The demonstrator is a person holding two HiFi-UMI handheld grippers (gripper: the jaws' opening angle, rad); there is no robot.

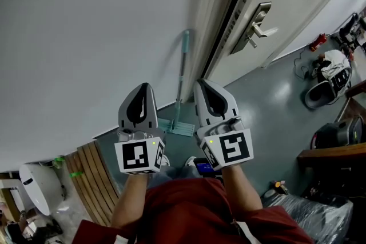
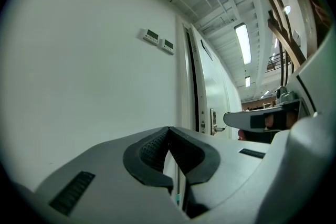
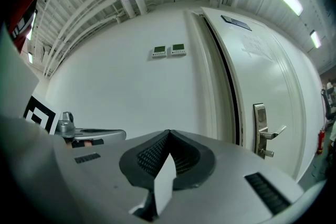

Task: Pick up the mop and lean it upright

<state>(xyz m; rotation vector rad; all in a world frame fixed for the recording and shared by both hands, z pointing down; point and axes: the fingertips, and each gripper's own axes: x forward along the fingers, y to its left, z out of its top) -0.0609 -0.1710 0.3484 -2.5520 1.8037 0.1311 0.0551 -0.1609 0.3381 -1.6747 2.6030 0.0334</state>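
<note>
The mop stands upright against the white wall beside the door frame: its teal handle point(image 1: 183, 66) rises along the wall and its flat teal head point(image 1: 178, 126) rests on the floor. My left gripper point(image 1: 144, 86) and right gripper point(image 1: 201, 83) hover side by side in front of it, both pointing at the wall. Neither touches the mop. In the left gripper view the jaws point(image 2: 168, 129) meet at the tips with nothing between them. My right gripper point(image 3: 168, 132) is likewise shut and empty in the right gripper view.
A white door with a metal lever handle point(image 1: 255, 23) is right of the mop. A slatted wooden bench point(image 1: 94, 180) lies at lower left beside a white rounded object point(image 1: 37, 187). Bags and gear point(image 1: 334, 71) crowd the floor at right. Two small wall panels point(image 3: 169, 51) sit high up.
</note>
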